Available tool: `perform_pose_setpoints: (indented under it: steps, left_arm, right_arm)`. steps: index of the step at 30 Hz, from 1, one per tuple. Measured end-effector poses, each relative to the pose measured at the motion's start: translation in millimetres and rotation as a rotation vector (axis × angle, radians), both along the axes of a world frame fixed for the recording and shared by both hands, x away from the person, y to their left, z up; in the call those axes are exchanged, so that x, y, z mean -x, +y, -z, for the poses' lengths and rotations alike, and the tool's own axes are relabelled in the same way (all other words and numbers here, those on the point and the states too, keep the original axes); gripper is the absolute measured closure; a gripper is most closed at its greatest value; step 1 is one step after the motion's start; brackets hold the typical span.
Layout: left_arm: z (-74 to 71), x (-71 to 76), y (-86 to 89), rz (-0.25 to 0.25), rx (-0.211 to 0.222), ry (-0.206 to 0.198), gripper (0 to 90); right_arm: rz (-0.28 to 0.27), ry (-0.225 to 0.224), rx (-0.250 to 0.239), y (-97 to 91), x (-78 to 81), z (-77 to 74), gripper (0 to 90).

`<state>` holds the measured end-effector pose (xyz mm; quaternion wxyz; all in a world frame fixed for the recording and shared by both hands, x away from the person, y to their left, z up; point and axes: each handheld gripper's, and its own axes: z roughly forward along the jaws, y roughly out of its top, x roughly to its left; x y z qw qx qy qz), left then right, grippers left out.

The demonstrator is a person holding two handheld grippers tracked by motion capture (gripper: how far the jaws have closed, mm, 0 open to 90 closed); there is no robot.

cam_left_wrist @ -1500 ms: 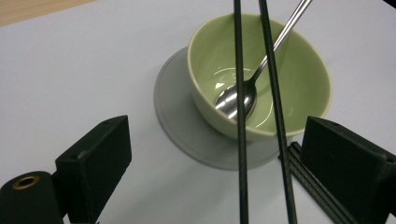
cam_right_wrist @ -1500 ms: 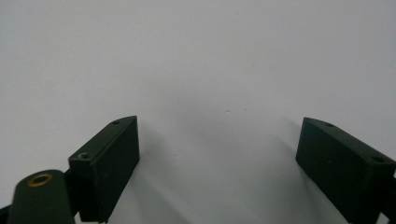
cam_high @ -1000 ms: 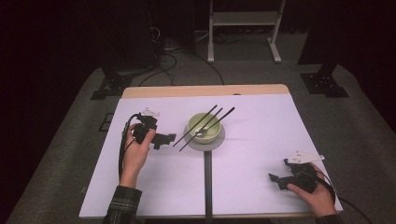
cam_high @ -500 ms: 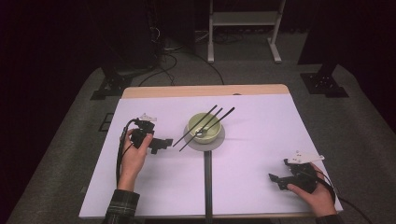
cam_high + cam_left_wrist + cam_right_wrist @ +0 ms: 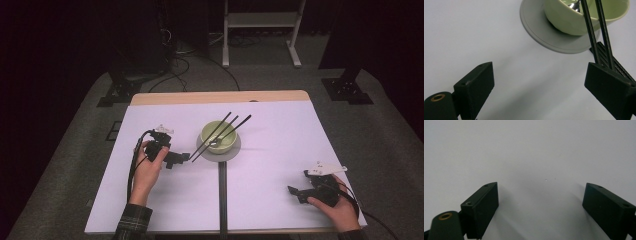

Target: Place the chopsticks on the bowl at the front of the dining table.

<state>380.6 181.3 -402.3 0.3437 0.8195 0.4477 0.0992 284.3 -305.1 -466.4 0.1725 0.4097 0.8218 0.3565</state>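
A pale green bowl (image 5: 219,136) stands on a grey saucer (image 5: 231,150) at the middle of the white table. Two black chopsticks (image 5: 235,126) rest slanted across the bowl, their near ends pointing down-left. A metal spoon (image 5: 573,5) lies inside the bowl (image 5: 574,22). My left gripper (image 5: 183,157) sits just left of the saucer, at the chopsticks' near ends. In the left gripper view its jaws are open wide (image 5: 537,75), and the chopsticks (image 5: 592,37) run down behind the right-hand jaw. My right gripper (image 5: 294,192) rests near the table's front right corner, open (image 5: 541,192) over bare table.
A dark strip (image 5: 223,200) runs from the saucer to the table's front edge. A wooden edge (image 5: 220,96) borders the far side. Beyond the table are stand legs (image 5: 260,30) and cables (image 5: 185,60) on the carpet.
My left gripper has slid slightly nearer and to the right, closer to the chopsticks' near ends. The right gripper has stayed put.
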Motion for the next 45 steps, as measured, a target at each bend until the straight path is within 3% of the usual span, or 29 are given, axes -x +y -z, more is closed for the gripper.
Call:
perform_pose_setpoints:
  steps: [34, 45]
  left_arm:
    - [6.8, 7.4, -34.6, 0.118, 0.011, 0.048, 8.0]
    - [-18.4, -1.9, -19.5, 0.082, 0.055, 0.002, 8.0]
  right_arm:
    - [0.000, 0.000, 0.000, 0.0, 0.0, 0.0, 12.1]
    - [0.000, 0.001, 0.000, 0.0, 0.0, 0.0, 12.1]
